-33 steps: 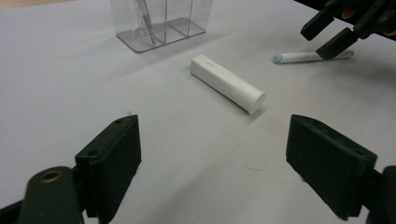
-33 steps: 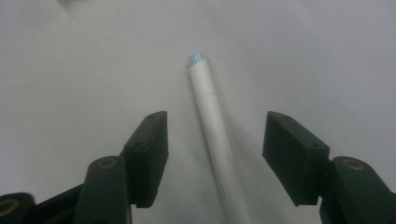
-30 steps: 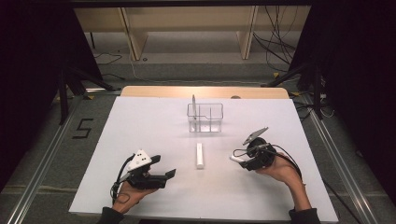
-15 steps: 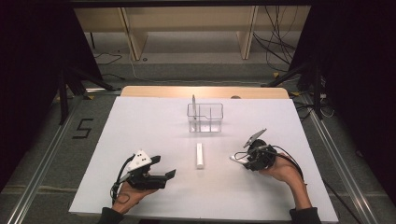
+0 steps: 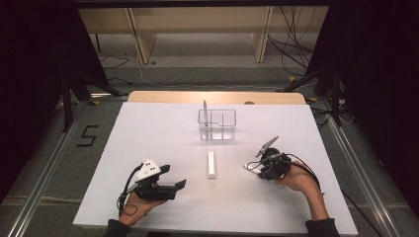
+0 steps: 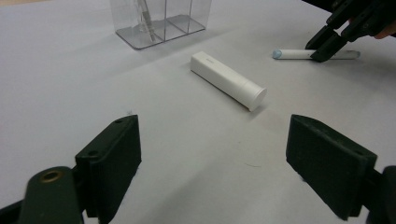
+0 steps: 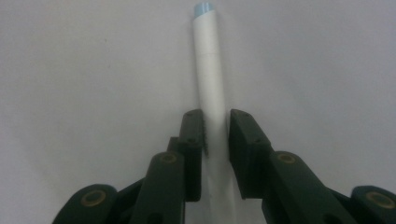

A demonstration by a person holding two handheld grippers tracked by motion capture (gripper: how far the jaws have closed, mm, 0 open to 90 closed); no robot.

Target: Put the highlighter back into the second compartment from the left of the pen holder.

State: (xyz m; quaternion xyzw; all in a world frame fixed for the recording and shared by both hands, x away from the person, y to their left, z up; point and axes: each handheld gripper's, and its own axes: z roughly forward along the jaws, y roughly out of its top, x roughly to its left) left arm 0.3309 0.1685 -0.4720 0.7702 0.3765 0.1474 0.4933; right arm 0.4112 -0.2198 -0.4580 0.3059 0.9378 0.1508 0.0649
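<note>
A thin white pen (image 7: 208,65) with a pale blue tip lies on the white table (image 5: 148,133). My right gripper (image 7: 217,126) has just been closing on it, and its pads now press the barrel from both sides. The high view shows this gripper (image 5: 253,167) low at the right, over the pen (image 5: 248,167). My left gripper (image 5: 174,176) rests at the front left with its jaws wide open and nothing between them. From the left gripper (image 6: 215,154) I look at a white capped tube (image 6: 228,80) lying ahead, and beyond it the pen (image 6: 294,54).
A clear plastic organizer (image 5: 217,124) with compartments stands at the middle back of the table. A thin grey stick (image 5: 205,109) stands upright in its left compartment. The white tube (image 5: 211,164) lies between the two grippers. Dark curtains flank the table.
The right gripper's jaws have drawn together around the pen. Both hands have kept their places, and the tube and organizer have not moved.
</note>
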